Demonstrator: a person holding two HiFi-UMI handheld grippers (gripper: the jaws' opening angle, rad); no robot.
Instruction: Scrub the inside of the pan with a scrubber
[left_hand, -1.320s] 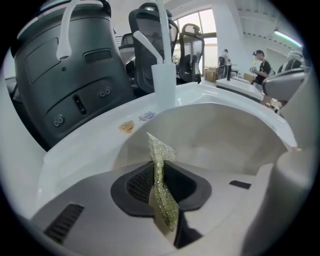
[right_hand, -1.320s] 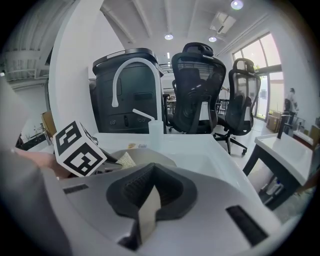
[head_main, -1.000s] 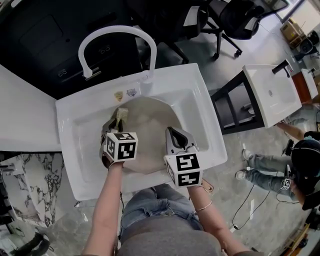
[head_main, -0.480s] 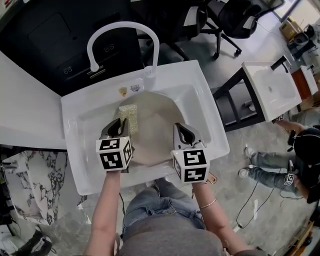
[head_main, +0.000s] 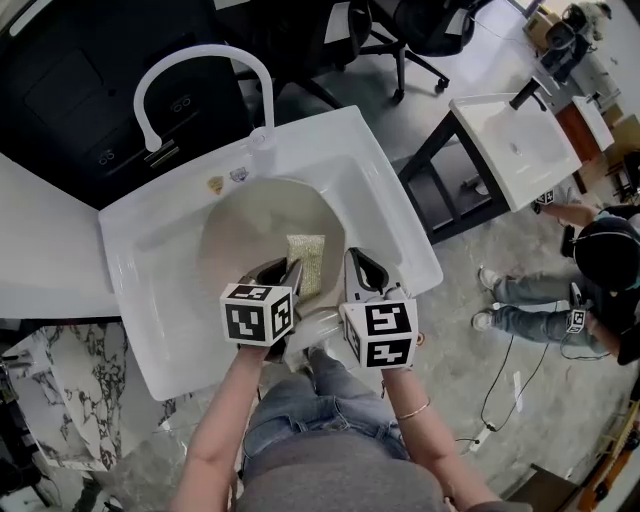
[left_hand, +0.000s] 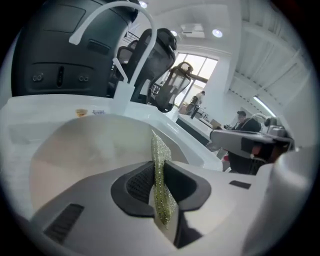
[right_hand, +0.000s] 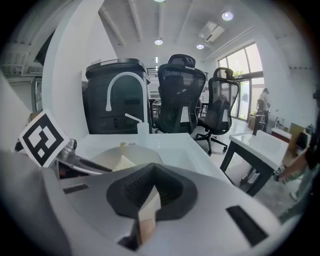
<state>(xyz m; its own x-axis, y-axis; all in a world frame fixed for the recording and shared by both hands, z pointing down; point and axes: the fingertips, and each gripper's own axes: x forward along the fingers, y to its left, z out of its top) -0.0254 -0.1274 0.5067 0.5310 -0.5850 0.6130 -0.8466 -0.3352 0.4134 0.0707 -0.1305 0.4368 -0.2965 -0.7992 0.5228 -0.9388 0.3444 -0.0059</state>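
One pan (head_main: 240, 235), one scrubber (head_main: 306, 262) and your two claws, all at one sink (head_main: 140, 290).
Your left claw (head_main: 288, 270) is clamped on the scrubber, which stands on edge over the pan's near right side. Just beside it, your right claw (head_main: 362, 272) pinches a thin pale edge at the pan's right rim. Bare pan floor lies open to the left and far side, toward the single faucet (head_main: 200, 58).

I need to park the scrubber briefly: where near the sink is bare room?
Bare: the sink floor left of the pan, and the white counter beyond its left rim. Crowded: the pan's near right side, where the left gripper holds the scrubber beside the right gripper.
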